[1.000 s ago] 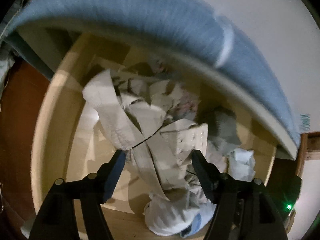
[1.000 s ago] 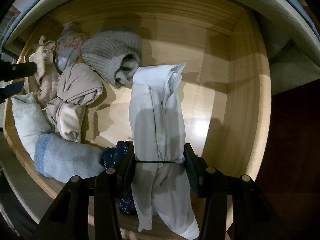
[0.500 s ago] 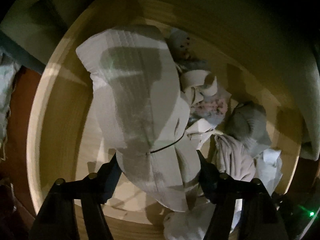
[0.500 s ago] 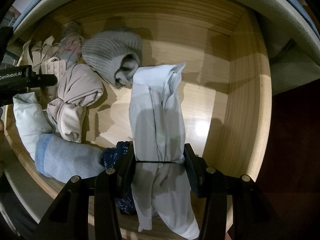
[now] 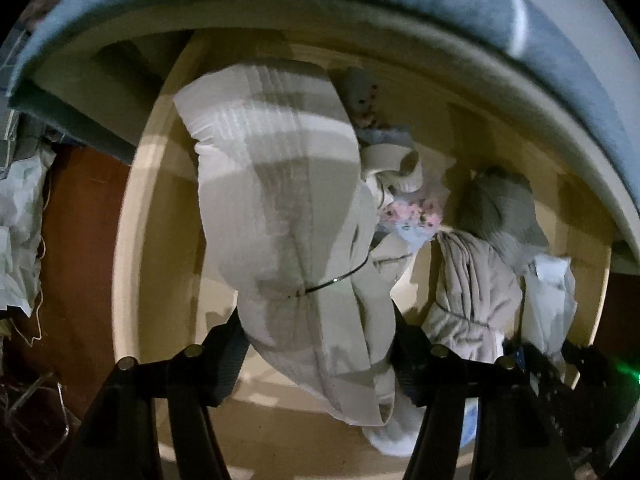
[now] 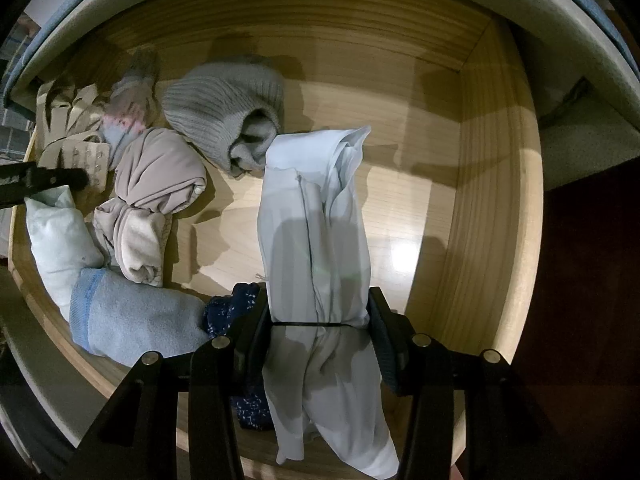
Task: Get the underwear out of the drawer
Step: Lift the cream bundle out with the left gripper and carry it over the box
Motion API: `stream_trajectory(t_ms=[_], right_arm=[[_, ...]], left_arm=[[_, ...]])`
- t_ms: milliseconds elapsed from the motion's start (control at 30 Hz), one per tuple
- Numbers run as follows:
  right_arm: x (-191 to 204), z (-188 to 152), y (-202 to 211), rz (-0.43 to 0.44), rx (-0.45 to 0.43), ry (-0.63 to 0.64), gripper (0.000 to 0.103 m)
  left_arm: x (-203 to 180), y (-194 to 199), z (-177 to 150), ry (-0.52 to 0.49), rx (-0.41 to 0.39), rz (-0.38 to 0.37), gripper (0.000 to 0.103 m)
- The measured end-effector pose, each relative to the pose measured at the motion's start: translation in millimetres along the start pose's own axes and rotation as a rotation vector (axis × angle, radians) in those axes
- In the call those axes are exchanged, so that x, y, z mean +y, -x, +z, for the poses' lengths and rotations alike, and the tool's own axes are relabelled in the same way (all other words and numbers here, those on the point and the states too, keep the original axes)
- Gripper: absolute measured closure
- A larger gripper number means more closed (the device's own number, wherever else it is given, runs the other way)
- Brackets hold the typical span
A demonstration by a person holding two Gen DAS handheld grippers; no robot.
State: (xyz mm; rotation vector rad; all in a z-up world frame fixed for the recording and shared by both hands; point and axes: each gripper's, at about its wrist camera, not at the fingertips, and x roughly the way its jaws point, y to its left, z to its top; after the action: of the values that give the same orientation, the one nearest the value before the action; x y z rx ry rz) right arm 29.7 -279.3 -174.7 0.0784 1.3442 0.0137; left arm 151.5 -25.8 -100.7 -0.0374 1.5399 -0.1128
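Since a second ago: drawn up out of the heap, a ribbed beige garment point(image 5: 288, 216), now hanging long between the fingers of the left gripper point(image 5: 316, 344); a second back, only tangled strips and a hook-and-eye band there. No change on the right side: same pale blue-white garment point(image 6: 316, 240), same pinch, same spot.

Landmark: the wooden drawer point(image 6: 496, 200).

Count inside the drawer, seen from the right wrist camera: one grey knit hat point(image 6: 224, 112) toward the back wall; one taupe rolled garment point(image 6: 156, 184) in front of the hat, left of centre; one beige strappy piece point(image 6: 72, 120) and one pink-patterned piece point(image 6: 128, 116) in the back left corner; one pale pillow-like bundle point(image 6: 56, 236) against the left wall; one light blue fleece roll point(image 6: 136, 320) along the front wall; one dark navy dotted piece point(image 6: 228, 312) just beside it, near the front wall. Two garments lifted above the drawer floor, one per gripper.

Left gripper: jaws closing, ribbed beige garment between them, both pads against the cloth, the rest trailing above and below the pinch point, over the drawer's left half.

Right gripper point(image 6: 320, 324): fingers clamped on the pale blue-white garment at its waist, cloth bunched between the pads, one end standing up over the middle of the drawer, the other end hanging past the front wall.
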Motion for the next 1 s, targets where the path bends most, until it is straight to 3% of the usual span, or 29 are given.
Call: stream_trajectory(t_ms=[333,533,700,1000], right_arm=[[0,1,0,0.001,-0.001,0.000,0.059],[0,2,1,0.004,-0.004,-0.003,0.059],[-1,4,3,0.009,-0.009,-0.006,0.059],[-2,5,4,0.015,-0.015,-0.008,0.059]], left_arm=[[-4,29,-31,-0.085,0.052,-0.001,0.039],[0,55,-42,-0.174,0.016,0.019,0.039],[-1,73,-62,-0.247,-0.067,0.036,0.039],[-5,110,-93,-0.345,-0.284,-0.014,0.039]])
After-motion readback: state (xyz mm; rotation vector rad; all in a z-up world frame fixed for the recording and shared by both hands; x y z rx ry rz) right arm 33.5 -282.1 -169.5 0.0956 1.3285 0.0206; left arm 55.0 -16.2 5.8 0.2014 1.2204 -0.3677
